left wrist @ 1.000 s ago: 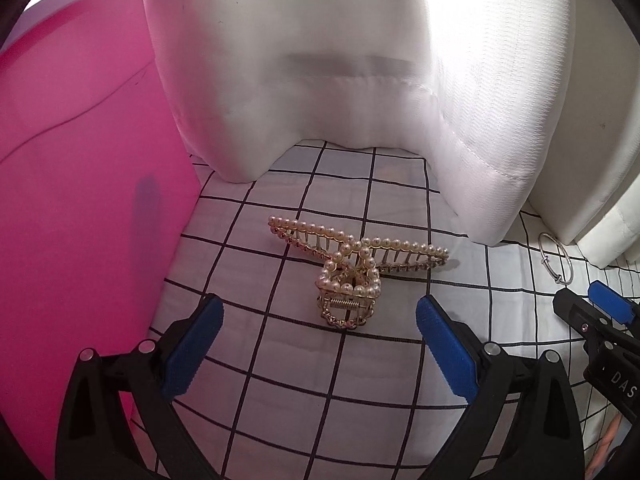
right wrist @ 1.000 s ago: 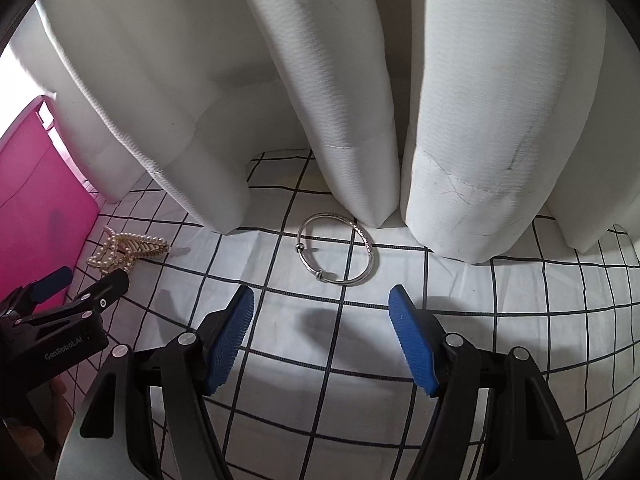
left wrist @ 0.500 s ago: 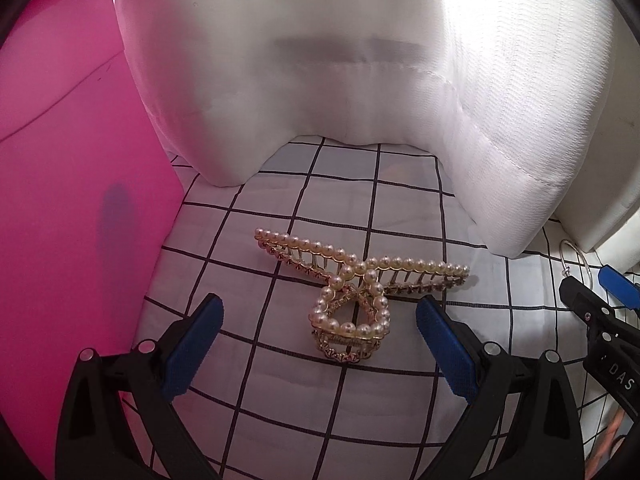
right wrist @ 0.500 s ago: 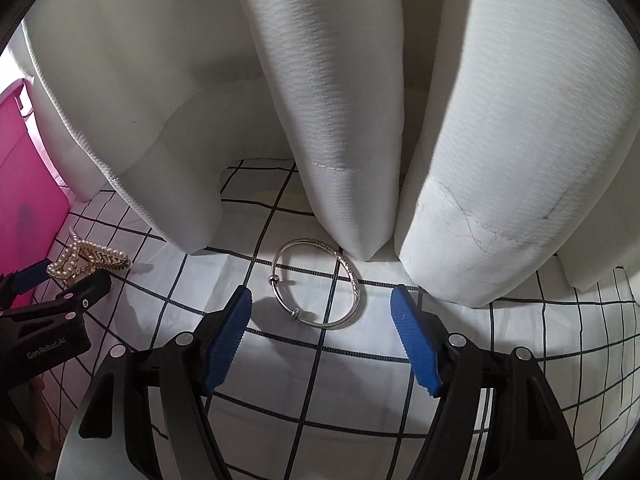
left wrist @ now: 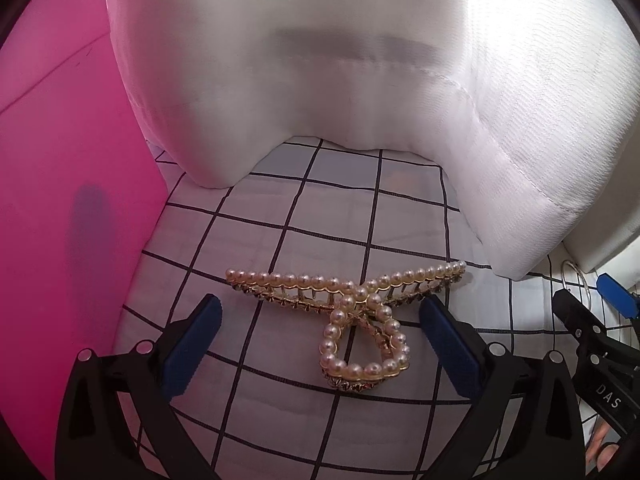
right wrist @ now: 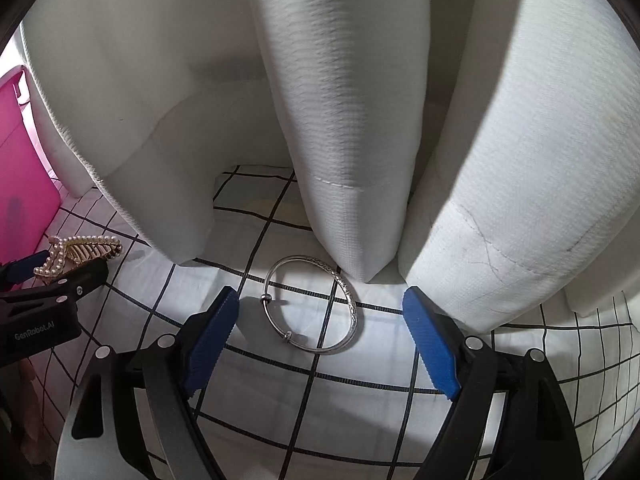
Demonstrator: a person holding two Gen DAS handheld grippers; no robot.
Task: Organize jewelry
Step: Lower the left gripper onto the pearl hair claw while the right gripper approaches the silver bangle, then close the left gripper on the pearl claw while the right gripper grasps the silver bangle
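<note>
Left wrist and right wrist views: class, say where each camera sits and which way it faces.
Left wrist: on the left gripper, looking down its open fingers at the hair claw on the grid cloth.
Right wrist: on the right gripper, fingers open around the bangle.
Shared: claw, bangle, cloth, each other's gripper.

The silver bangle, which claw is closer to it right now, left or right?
Right. The right claw is open with the silver bangle lying between its fingers on the grid cloth. The left claw is off to the side, open around the pearl hair clip.
</note>
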